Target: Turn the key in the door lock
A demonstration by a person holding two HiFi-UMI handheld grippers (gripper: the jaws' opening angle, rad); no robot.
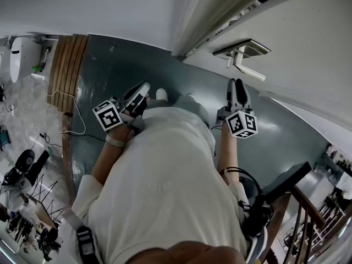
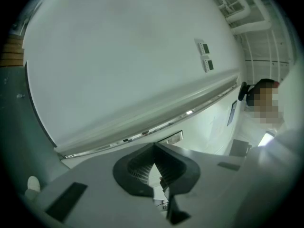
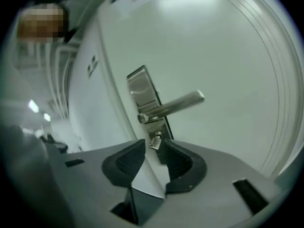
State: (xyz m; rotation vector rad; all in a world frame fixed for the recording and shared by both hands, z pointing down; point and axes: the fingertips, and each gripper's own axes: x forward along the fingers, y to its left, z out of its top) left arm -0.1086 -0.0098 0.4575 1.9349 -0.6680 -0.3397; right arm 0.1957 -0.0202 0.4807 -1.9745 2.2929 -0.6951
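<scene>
The person's white-shirted torso (image 1: 165,191) fills the near part of the head view, with both forearms reaching out towards the far side. At the right, the right gripper (image 1: 237,84) points at the white panel door (image 3: 228,56). Its dark ribbed pads (image 3: 178,160) stand apart, clamped on nothing.

Just past their tips, and roughly in line with the gap, sits the small silver metal key (image 3: 156,140). It sticks out of the lock cylinder at the bottom of the brushed steel lock plate (image 3: 141,87), directly beneath the long steel lever handle (image 3: 178,102). The pads do not press on the key.

At the left, the left gripper (image 1: 144,87) is held well apart from the lock, over the grey-blue floor (image 1: 121,70). Its fingers are together at the tips, with nothing between them.

The key looks light, thin and stiff, and its smooth metal would probably slide under a weak or skewed pinch. The best hold is likely on the exposed flat head, one pad on each broad face and squarely across it. The turn should then be a roll about the key's own shaft. Any sideways lean risks bending the key or popping it free of the pads. The lever handle above leaves little room.
</scene>
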